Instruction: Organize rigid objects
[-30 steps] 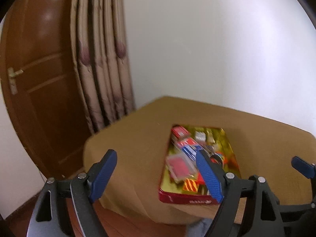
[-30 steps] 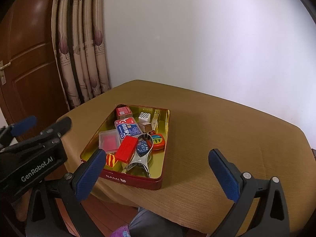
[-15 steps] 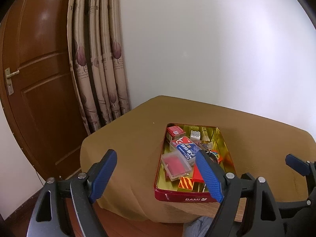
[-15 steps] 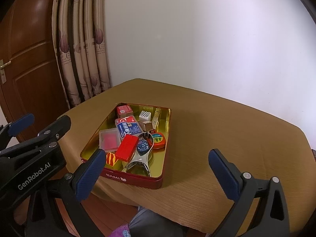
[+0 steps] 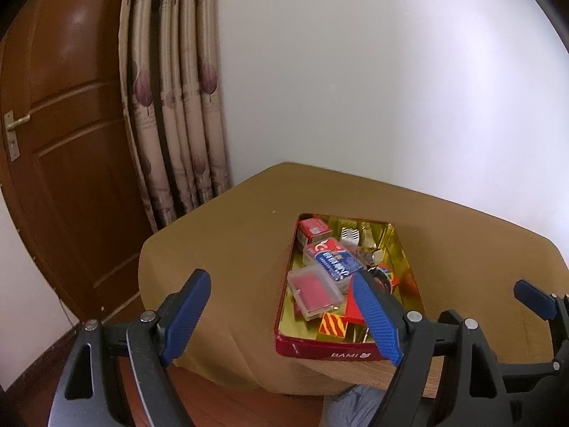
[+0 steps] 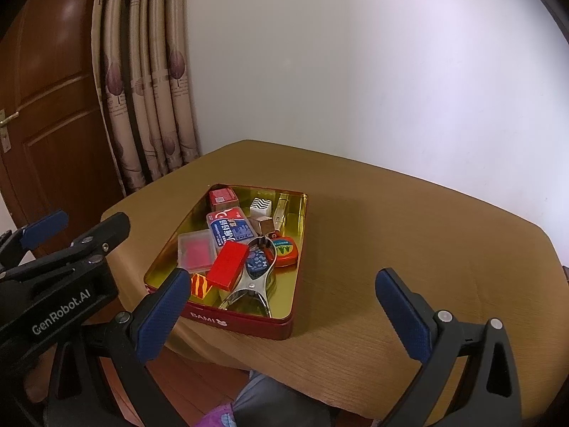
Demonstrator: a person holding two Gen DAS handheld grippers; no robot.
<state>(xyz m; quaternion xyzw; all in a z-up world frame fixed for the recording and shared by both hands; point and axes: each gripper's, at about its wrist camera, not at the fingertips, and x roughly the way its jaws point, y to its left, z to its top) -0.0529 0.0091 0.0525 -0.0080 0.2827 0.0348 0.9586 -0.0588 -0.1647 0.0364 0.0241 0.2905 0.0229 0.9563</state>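
Both tongs, left [image 5: 284,316] and right [image 6: 288,316], were wide open and empty, above the near bench [image 6: 373,249] edge. Small rigid objects lay crowded in the red tin tray [image 6: 249,323]; it overhung slightly, so a push might tip it.

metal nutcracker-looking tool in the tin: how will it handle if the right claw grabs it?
The metal tool looks rigid and polished, so likely slippery between pads. Probably heavy for its size. It partly overlaps the red block inside the tin, so lifting may nudge neighbours. The right claw is open and well short.
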